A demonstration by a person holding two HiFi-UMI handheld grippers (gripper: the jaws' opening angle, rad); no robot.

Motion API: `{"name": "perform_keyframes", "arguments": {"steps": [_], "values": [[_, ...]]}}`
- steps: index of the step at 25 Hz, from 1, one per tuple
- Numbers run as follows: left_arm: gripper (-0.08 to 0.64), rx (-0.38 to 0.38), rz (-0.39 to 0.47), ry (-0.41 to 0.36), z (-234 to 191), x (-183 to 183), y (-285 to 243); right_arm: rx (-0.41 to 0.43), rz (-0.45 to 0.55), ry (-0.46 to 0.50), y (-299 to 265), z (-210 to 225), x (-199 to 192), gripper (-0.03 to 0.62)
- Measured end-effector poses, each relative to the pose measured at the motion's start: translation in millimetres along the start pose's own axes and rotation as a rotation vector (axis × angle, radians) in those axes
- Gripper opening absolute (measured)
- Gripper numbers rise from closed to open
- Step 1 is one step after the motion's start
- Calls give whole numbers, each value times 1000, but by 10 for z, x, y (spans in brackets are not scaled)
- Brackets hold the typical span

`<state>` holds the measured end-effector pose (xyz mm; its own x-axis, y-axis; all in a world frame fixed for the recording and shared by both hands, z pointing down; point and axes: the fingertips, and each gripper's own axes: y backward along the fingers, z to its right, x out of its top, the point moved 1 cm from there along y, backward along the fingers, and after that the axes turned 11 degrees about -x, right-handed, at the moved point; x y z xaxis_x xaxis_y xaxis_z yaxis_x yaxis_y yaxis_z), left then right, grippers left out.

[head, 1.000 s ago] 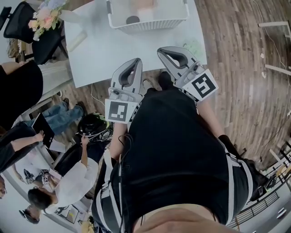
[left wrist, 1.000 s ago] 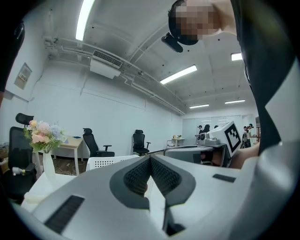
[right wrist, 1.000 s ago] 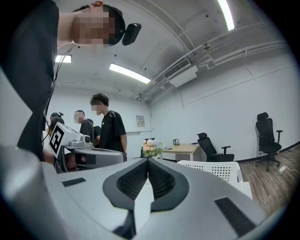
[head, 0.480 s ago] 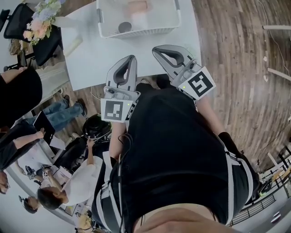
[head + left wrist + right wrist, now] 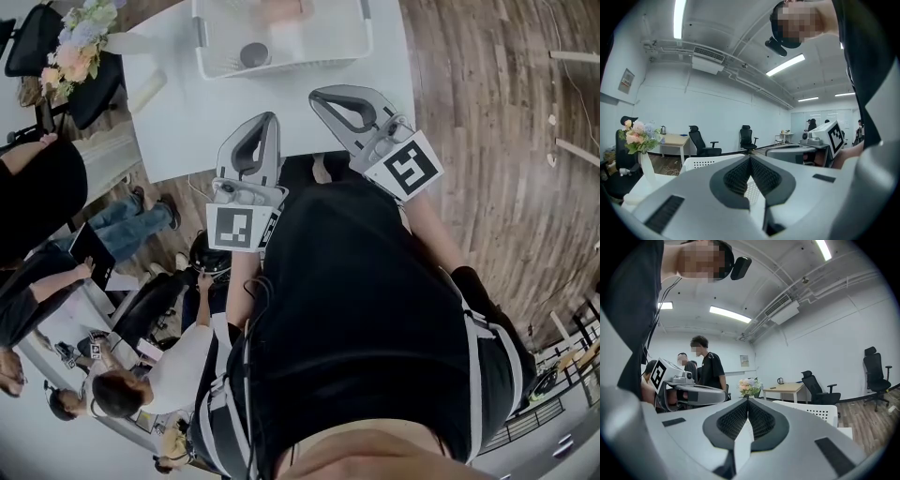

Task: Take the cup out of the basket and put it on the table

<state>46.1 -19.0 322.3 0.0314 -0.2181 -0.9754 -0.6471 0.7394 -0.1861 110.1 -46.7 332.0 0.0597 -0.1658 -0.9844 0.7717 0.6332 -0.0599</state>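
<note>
The cup (image 5: 254,53), seen from above as a dark round mouth, stands in the left part of the white basket (image 5: 281,66) at the far side of the white table (image 5: 187,112). A pinkish thing lies beside it in the basket. My left gripper (image 5: 265,120) hangs over the table's near edge, shut and empty, well short of the basket. My right gripper (image 5: 323,94) is beside it, a little nearer the basket, also shut with nothing held. In the left gripper view the pads (image 5: 740,176) meet in front of the perforated basket (image 5: 708,162). The right gripper view shows the same basket (image 5: 813,411) beyond that gripper (image 5: 748,400).
A vase of flowers (image 5: 75,52) stands at the table's far left corner, with a pale cylinder (image 5: 150,91) lying near it. A black office chair (image 5: 28,42) is left of the table. Several people stand at the lower left. Wooden floor lies to the right.
Both grippers have moved forward from the table's near edge to over the tabletop, toward the basket. Both have stayed shut.
</note>
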Motion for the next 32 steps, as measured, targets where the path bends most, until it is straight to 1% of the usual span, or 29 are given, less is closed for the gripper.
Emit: {"name": "perform_keyframes", "arguments": {"steps": [4, 14, 22, 27, 32], "values": [[20, -15, -13, 12, -95, -54, 5, -14, 1, -5, -88, -5, -17, 18], [20, -79, -7, 19, -363, -76, 4, -50, -70, 34, -348, -19, -91, 18], [20, -107, -17, 46, -528, -151, 51, -23, -151, 115, -734, 62, -139, 18], [20, -117, -27, 47, -622, -178, 86, -4, -249, 209, -1032, 172, -236, 20], [20, -119, -29, 54, -727, -196, 127, 13, -307, 249, -1321, 282, -315, 20]]}}
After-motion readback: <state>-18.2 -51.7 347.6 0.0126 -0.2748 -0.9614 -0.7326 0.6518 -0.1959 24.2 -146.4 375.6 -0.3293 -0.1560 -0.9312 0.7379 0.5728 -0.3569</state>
